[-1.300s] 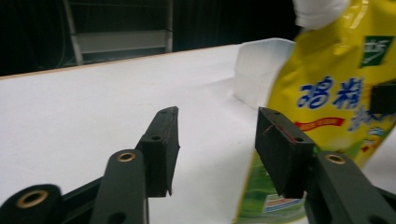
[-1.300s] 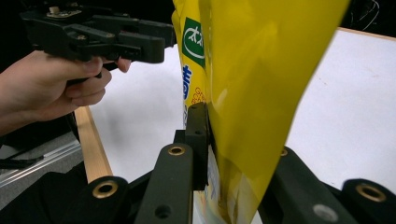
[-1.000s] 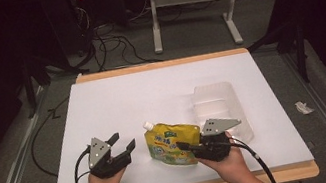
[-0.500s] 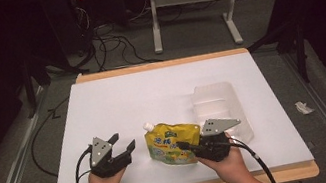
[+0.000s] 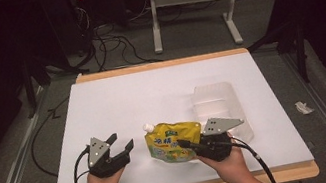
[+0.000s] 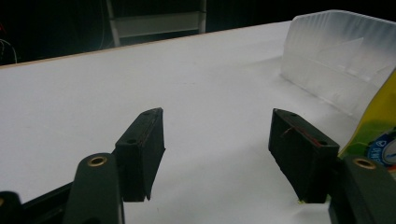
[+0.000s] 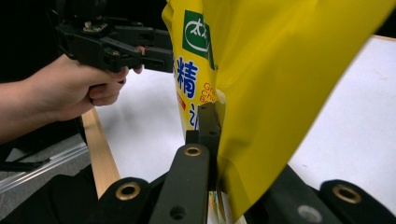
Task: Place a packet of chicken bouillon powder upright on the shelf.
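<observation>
Right gripper view: right gripper (image 7: 212, 140) pinching yellow pouch (image 7: 280, 70); high view shows left gripper (image 5: 122, 147) spread.

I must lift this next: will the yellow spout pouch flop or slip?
The yellow pouch probably flops: its film folds around the right tongs clamped on its edge. The glossy skin may slip. It looks full, so likely heavy for its size.

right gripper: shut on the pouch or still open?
Shut on it. In the right gripper view the black jaws of the right gripper pinch a fold of the yellow spouted pouch; the high view shows them at its edge.
</observation>
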Demonstrator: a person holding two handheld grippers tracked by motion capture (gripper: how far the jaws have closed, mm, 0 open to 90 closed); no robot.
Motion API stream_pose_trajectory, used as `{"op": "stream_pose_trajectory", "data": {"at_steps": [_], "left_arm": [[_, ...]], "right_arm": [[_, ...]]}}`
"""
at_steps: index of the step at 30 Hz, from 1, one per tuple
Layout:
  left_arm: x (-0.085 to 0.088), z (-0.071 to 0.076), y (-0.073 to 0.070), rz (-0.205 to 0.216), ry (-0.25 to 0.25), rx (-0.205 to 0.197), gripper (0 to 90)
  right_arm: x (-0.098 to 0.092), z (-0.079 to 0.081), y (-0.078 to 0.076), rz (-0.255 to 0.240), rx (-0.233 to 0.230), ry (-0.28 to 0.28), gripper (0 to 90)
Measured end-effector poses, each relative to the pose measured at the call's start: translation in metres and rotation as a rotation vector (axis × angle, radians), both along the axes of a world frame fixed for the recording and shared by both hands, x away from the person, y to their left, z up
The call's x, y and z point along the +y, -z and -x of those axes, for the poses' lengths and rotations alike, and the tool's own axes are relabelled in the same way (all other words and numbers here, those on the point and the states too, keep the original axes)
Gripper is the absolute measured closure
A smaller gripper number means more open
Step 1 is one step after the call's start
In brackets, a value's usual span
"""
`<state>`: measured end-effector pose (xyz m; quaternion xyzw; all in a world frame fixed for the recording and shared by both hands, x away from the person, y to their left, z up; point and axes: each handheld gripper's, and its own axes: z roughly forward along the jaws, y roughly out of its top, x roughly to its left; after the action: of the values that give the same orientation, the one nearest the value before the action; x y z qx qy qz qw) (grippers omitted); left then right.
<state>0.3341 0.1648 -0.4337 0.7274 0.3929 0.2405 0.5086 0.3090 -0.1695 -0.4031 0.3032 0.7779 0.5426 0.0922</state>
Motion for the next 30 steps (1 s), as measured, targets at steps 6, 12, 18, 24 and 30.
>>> {"op": "stream_pose_trajectory", "data": {"at_steps": [6,12,18,24,30], "left_arm": [[0.000,-0.002,0.001,0.000,0.003,0.007,34.7],[0.003,-0.004,0.003,0.010,-0.012,0.021,33.4],[0.008,-0.009,0.004,0.017,-0.020,0.039,33.3],[0.007,-0.009,0.005,0.016,-0.018,0.037,33.3],[0.007,-0.009,0.005,0.017,-0.014,0.035,33.1]], "right_arm": [[-0.004,0.001,-0.009,-0.019,-0.018,-0.014,90.0],[-0.009,0.001,-0.017,-0.041,-0.041,-0.011,90.0],[-0.014,0.002,-0.026,-0.072,-0.063,-0.002,90.0],[-0.019,0.003,-0.037,-0.096,-0.093,-0.011,90.0],[-0.027,0.002,-0.047,-0.125,-0.109,-0.010,90.0]]}}
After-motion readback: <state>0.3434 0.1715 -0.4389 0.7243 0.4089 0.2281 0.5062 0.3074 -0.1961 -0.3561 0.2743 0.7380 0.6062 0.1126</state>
